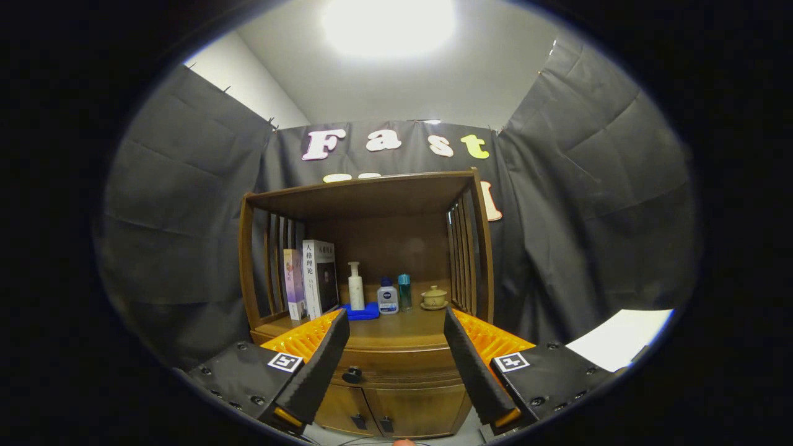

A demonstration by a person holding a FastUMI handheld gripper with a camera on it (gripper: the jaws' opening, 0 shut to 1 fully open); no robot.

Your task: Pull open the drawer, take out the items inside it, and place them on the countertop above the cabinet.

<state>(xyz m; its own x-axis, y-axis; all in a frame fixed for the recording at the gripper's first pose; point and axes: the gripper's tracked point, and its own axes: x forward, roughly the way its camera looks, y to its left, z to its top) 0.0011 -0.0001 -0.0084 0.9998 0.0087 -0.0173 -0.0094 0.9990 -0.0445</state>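
- Wooden cabinet's closed drawer [396, 362], with its dark round knob [352, 375], sat beyond the fingertips, the knob nearer the left finger.
- Gripper [396, 322] hung spread wide, holding nothing.
- Bottles and books stood on the brown wooden countertop [396, 331].

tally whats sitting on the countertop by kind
books: 2
bottles: 3
lidded cup on saucer: 1
blue tray: 1
total: 7
The gripper has its jaws open, short of the drawer knob.
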